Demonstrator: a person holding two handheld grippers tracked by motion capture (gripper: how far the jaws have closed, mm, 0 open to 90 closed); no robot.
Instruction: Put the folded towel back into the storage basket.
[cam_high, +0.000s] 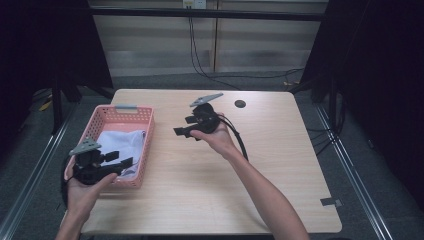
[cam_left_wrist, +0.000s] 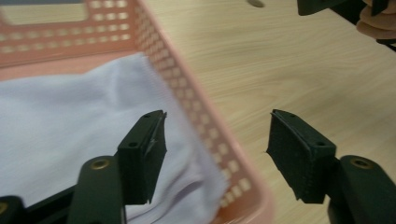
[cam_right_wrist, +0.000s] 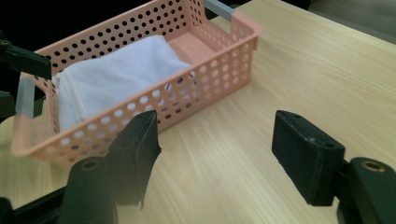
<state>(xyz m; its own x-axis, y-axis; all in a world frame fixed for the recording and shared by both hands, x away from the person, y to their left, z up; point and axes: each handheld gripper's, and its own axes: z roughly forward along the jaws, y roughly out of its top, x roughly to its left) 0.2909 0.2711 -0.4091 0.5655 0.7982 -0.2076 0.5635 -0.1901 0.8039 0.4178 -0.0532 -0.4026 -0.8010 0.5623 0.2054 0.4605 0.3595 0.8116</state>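
My left gripper (cam_high: 120, 159) has its jaws apart with nothing between them; I see it at the near right corner of the pink basket (cam_high: 102, 116), one jaw over the cloth and the other out past the basket's wall above the bare wood. In the left gripper view the basket rim (cam_left_wrist: 196, 107) runs up between the two jaws. My right gripper (cam_high: 184, 126) is likewise spread wide and empty, raised over the middle of the table (cam_high: 280, 150), well apart from the basket and pointing toward it. The folded white cloth (cam_right_wrist: 116, 74) lies inside the basket, filling the nearer part and leaving bare pink floor at the far end. The basket sits at the left side of the wooden table. A small dark round spot (cam_high: 240, 103) marks the tabletop beyond my right hand (cam_high: 220, 140).
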